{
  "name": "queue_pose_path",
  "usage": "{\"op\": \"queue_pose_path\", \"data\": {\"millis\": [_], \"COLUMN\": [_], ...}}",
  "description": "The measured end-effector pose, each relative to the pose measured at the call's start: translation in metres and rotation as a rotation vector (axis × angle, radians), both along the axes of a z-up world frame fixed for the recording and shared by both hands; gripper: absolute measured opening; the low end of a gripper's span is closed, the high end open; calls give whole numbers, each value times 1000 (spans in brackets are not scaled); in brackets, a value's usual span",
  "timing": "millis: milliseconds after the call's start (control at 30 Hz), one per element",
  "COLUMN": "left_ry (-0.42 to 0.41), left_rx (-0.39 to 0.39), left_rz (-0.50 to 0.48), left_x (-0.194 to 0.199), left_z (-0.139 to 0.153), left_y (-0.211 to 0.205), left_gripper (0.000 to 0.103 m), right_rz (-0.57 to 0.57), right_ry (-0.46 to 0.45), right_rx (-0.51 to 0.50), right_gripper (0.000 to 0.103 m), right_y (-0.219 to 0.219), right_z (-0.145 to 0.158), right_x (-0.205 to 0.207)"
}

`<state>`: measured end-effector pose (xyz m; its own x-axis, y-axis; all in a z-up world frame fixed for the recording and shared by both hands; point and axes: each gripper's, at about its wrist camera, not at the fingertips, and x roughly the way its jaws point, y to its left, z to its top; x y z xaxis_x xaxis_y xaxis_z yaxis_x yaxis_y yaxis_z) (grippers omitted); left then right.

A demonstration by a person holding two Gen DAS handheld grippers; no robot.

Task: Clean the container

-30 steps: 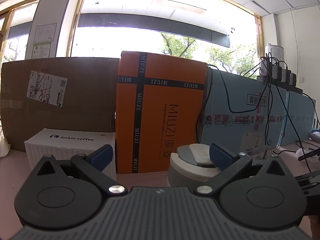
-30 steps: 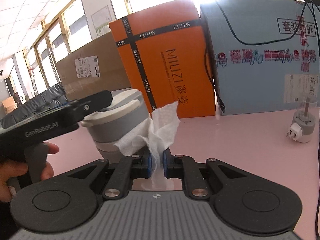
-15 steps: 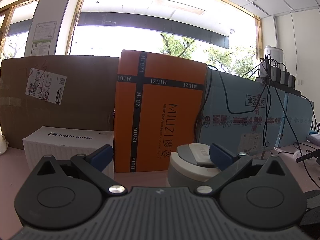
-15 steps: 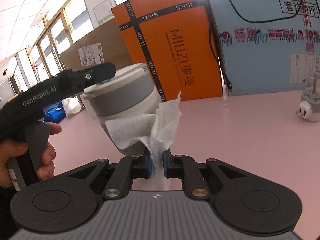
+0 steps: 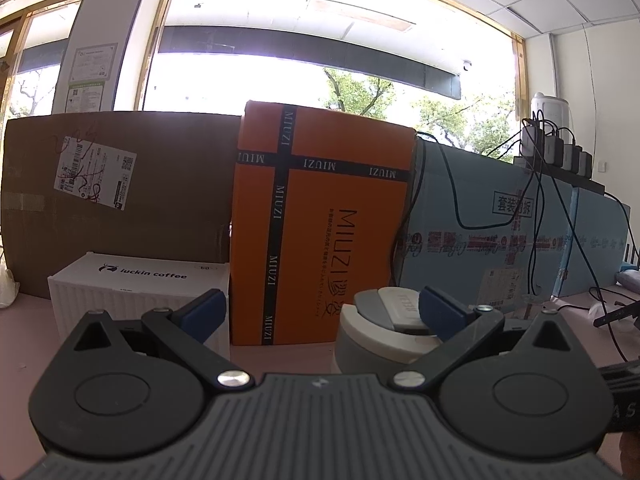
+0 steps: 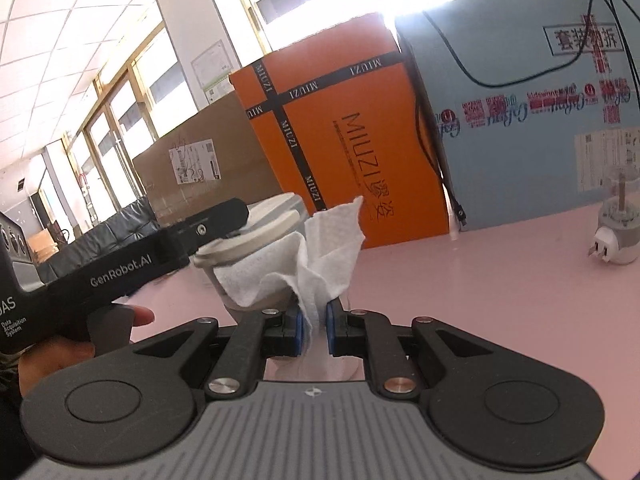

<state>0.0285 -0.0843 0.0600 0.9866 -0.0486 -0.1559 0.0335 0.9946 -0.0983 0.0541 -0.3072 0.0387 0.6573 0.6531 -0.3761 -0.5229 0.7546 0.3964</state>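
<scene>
Both grippers are in view. Left gripper [image 5: 320, 312] has its blue fingertips spread wide; the right one rests on the cup [image 5: 376, 336], on the lid's edge, while the left one hangs free in front of the white box [image 5: 132, 300], with nothing clamped between them. From the right wrist view this gripper [image 6: 216, 220] reaches in from the left, its black finger lying across the cup's lid, and a hand [image 6: 52, 352] grips its handle. Right gripper [image 6: 314, 324] is closed tight on a white tissue [image 6: 316, 256], which stands up crumpled from between the blue pads and drapes against the side of the cup [image 6: 256, 252].

Behind it all, a brown carton [image 5: 120, 184] with a shipping label, a blue carton [image 5: 500, 240] with black cables hanging over it, and an orange box [image 5: 320, 220] marked MIUZI between them stand in a row along the pink table [image 6: 480, 280]. The white box, printed luckin coffee, sits in front of the brown carton, just beside the orange box.

The cup is grey with a pale lid and stands on the table in front of the orange box, upright as far as can be told. A small plug adapter [image 6: 612, 240] sits on the table well to the right, near the blue carton.
</scene>
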Motion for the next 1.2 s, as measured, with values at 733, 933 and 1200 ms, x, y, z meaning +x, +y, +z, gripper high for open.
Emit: {"op": "queue_pose_path", "data": {"millis": [733,933,1200], "left_ry": [0,-2,-53], "left_rx": [-13,-11,6], "left_rz": [5,6,23], "left_x": [-1,-2,-9], "left_z": [0,-1,3], "left_y": [1,0,-6], "left_gripper": [103,103,103], "right_rz": [-5,-54,-69], "right_ry": [10,11,91], "right_rx": [7,79,127], "right_gripper": [11,11,11], "right_y": [0,-10,-14], "right_z": [-1,7,-11], "right_x": [1,12,25]}}
